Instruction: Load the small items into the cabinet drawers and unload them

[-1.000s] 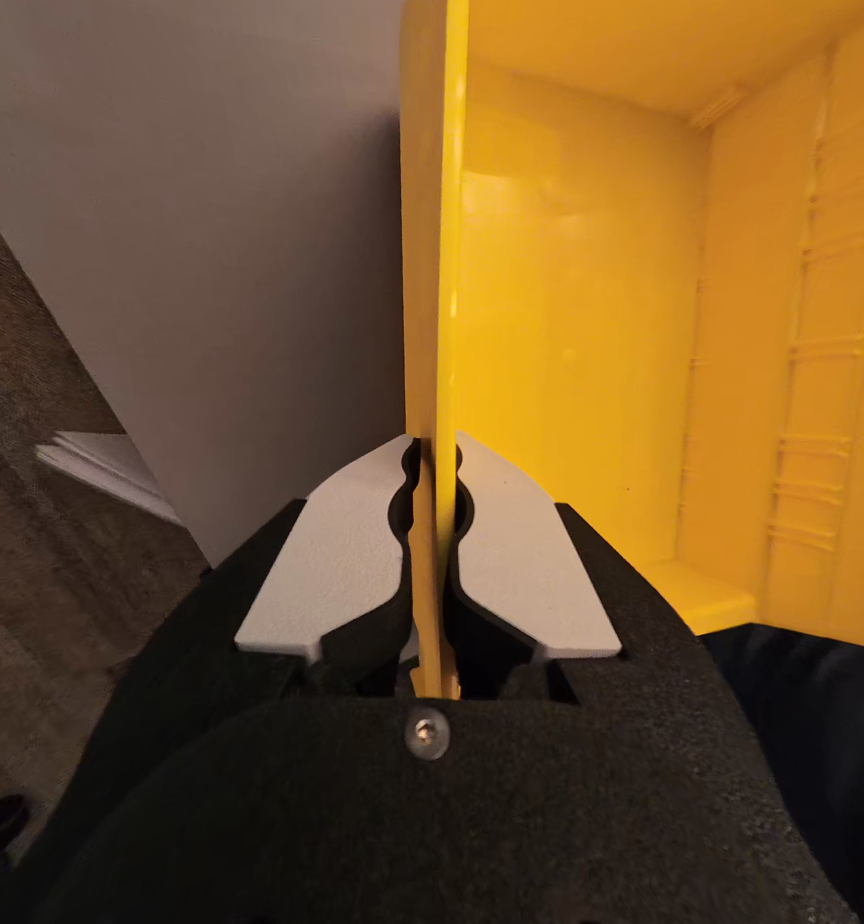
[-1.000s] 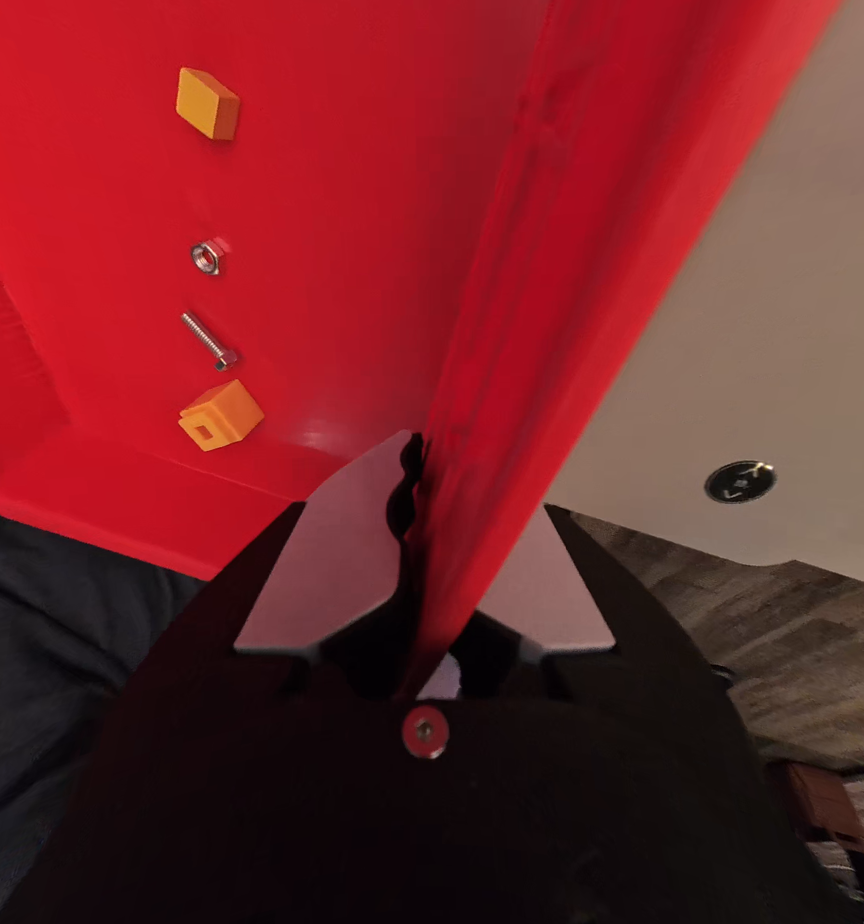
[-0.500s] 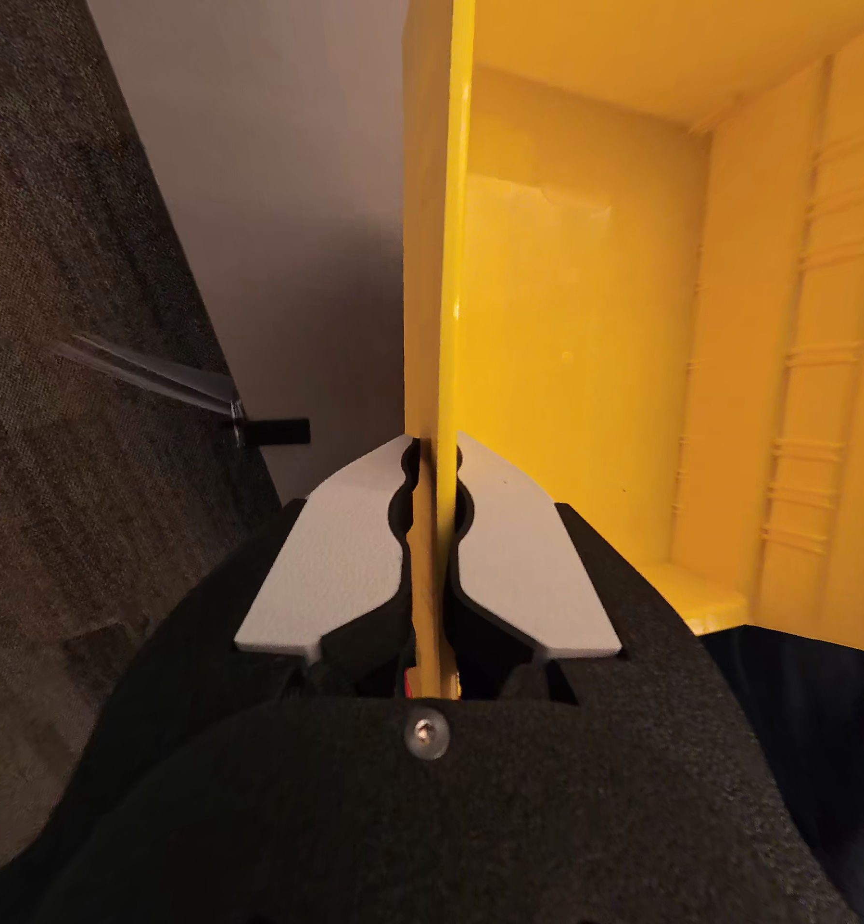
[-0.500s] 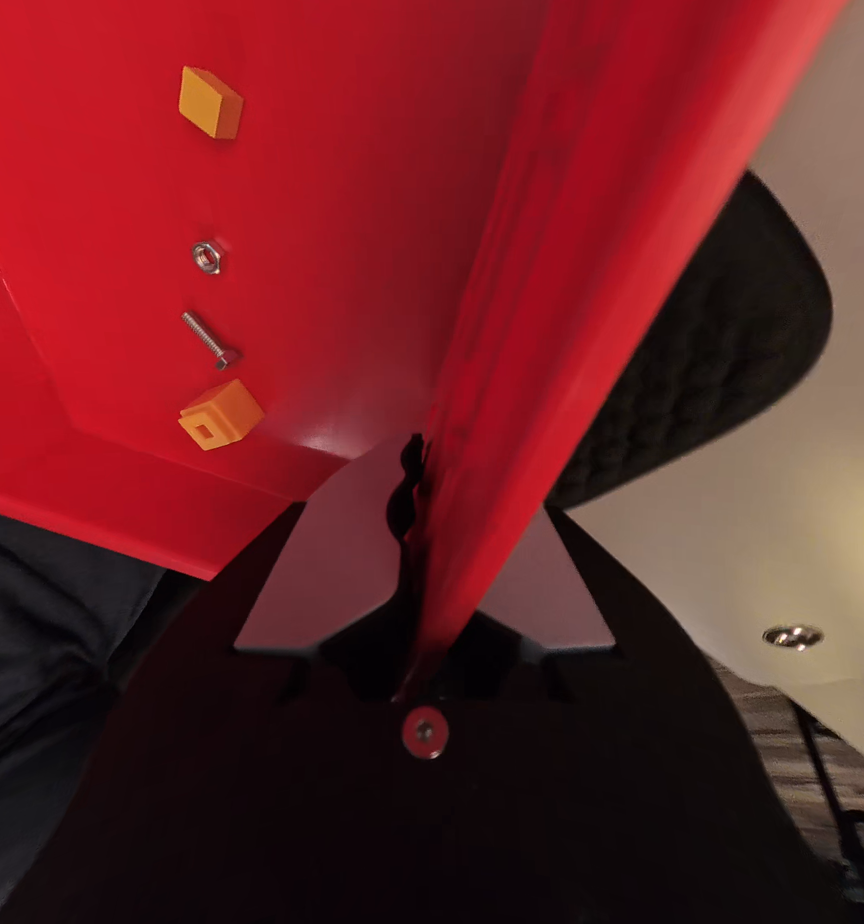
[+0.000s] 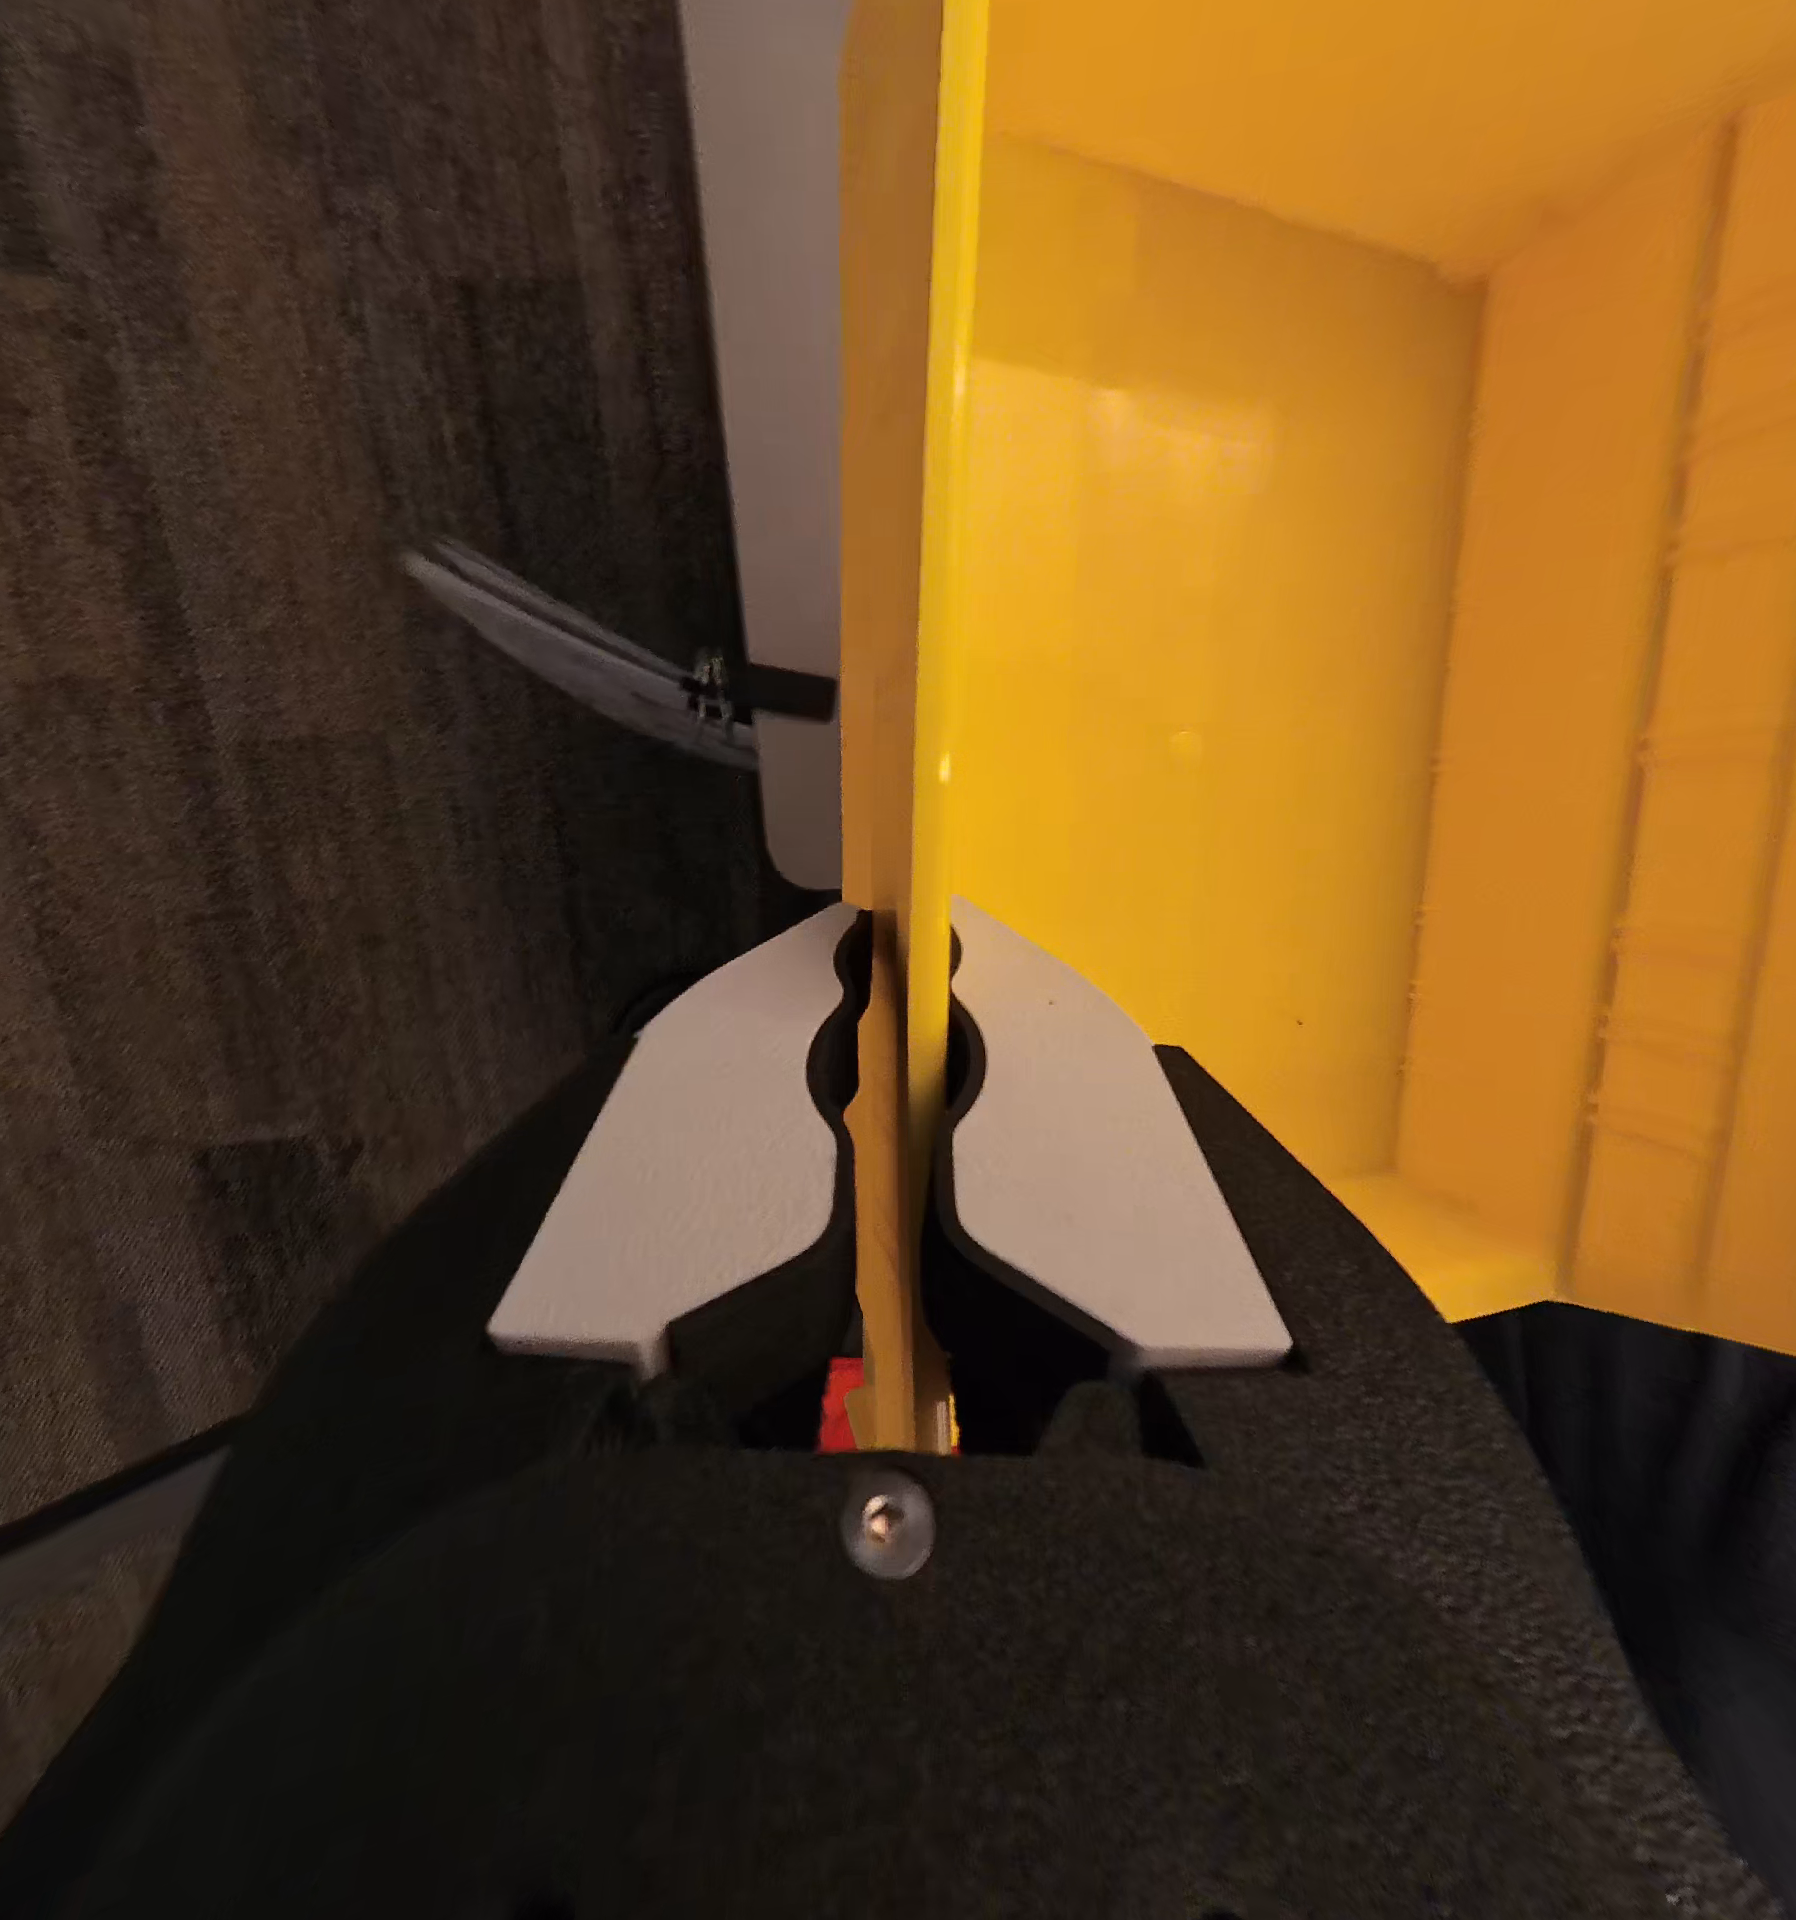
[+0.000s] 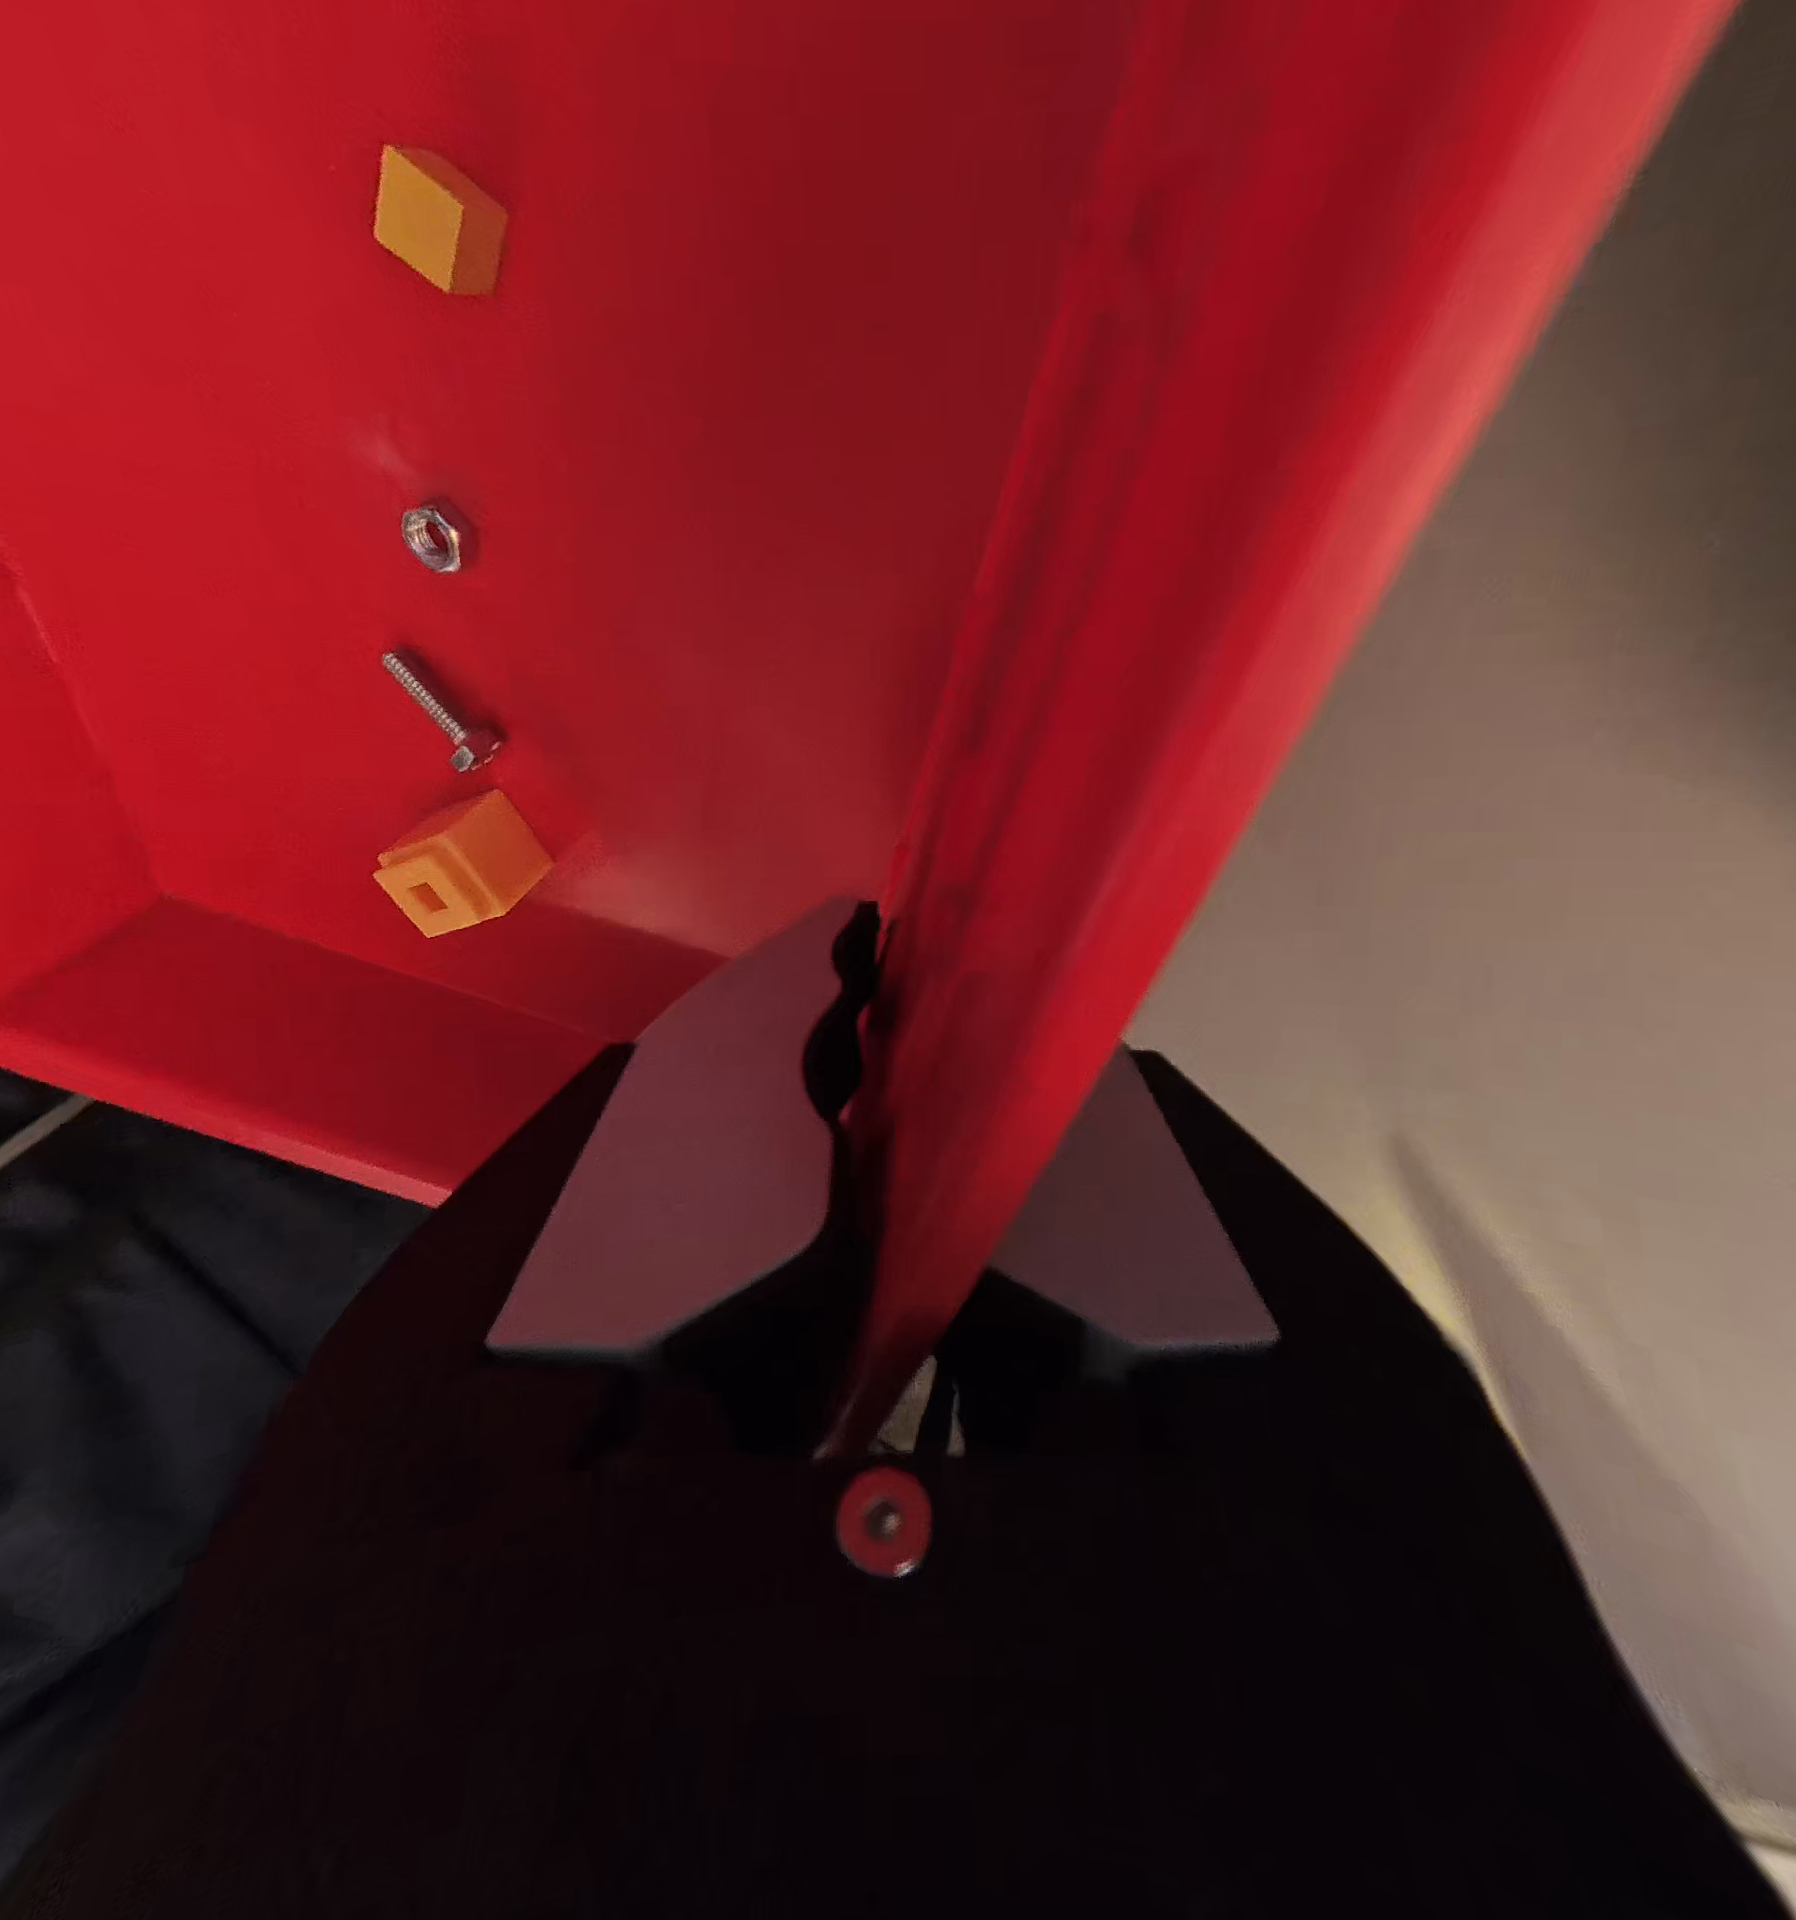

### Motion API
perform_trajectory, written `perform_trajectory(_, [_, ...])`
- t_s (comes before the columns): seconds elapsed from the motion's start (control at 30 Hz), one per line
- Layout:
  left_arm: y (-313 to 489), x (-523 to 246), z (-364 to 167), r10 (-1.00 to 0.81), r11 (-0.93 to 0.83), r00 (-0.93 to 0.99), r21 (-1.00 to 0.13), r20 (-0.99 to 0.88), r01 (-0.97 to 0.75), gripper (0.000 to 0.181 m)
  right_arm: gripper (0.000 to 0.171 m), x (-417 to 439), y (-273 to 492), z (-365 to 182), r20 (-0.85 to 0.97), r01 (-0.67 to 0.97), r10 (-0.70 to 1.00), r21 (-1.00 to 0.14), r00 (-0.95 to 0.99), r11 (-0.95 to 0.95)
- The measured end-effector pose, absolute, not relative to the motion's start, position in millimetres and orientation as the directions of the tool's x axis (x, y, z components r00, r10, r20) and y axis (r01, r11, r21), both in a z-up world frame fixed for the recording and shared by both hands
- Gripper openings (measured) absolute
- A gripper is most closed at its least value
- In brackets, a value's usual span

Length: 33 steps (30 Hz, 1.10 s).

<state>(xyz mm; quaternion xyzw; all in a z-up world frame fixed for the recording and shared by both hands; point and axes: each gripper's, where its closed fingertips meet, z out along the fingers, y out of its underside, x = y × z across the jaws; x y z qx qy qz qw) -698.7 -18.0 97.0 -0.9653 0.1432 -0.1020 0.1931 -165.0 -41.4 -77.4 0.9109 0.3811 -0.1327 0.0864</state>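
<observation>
Left wrist view: my left gripper (image 5: 899, 1049) is clamped on the side wall of the yellow drawer (image 5: 1216, 644), the thin glossy plastic edge running straight up between my pale matte fingers (image 5: 696, 1153).
Yellow drawer: smooth, shiny, box-shaped, its hollow opens to the right of my fingers; the far wall carries raised ribs. I see nothing lying inside it.
Left surroundings: mottled grey-brown carpet (image 5: 250, 727) lies left of my tool, with a pale wall strip (image 5: 769, 416) just beside the drawer edge.
Right wrist view: my right gripper (image 6: 878, 1049) is closed on the side wall of the red drawer (image 6: 717, 364), a glossy red plastic tub whose hollow opens to the left of my fingers.
Small items: inside the red drawer, in a loose row left of my fingers, sit an orange cube with a square hole (image 6: 463, 864), a threaded metal screw (image 6: 442, 712), a steel hex nut (image 6: 435, 538) and a flat orange block (image 6: 439, 220).
Change, left: since half a second ago the carpet fills more of the left side and the wall strip is narrower; my grip is unchanged.
Change, right: the dark woven shape seen right of the red wall a moment ago is gone; blurred pale surface (image 6: 1548, 935) shows there. The items have not shifted.
Pose: both tools point along their drawer walls, which rise upright from between my fingers.
</observation>
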Motion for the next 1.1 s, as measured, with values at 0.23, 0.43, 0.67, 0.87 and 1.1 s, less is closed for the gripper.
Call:
perform_trajectory(0.23, [-13.9, -751.9, 115.7, -0.211, -0.888, 0.970, -0.438, 0.118, -0.140, 0.008, 0.004, -264.1, 24.1, -79.1, -0.341, 0.670, 0.626, 0.014, 0.701, -0.742])
perform_trajectory(0.43, [4.6, -778.2, 122.0, -0.122, -0.885, 0.978, -0.464, 0.170, -0.030, 0.008, 0.003, -321.4, 92.2, -80.5, -0.298, 0.597, 0.570, 0.001, 0.766, -0.802])
perform_trajectory(0.67, [23.5, -790.2, 123.9, -0.094, -0.882, 0.981, -0.471, 0.167, -0.005, 0.008, 0.004, -336.9, 165.3, -91.6, -0.300, 0.350, 0.327, 0.023, 0.896, -0.937])
perform_trajectory(0.87, [27.1, -782.4, 122.8, -0.140, -0.881, 0.971, -0.473, 0.193, -0.033, 0.008, 0.004, -324.5, 181.9, -114.7, -0.286, 0.198, 0.173, 0.062, 0.943, -0.978])
perform_trajectory(1.1, [30.3, -768.0, 121.0, -0.156, -0.888, 0.972, -0.455, 0.175, -0.061, 0.008, 0.005, -320.7, 175.9, -138.4, -0.235, 0.165, 0.142, 0.082, 0.962, -0.983])
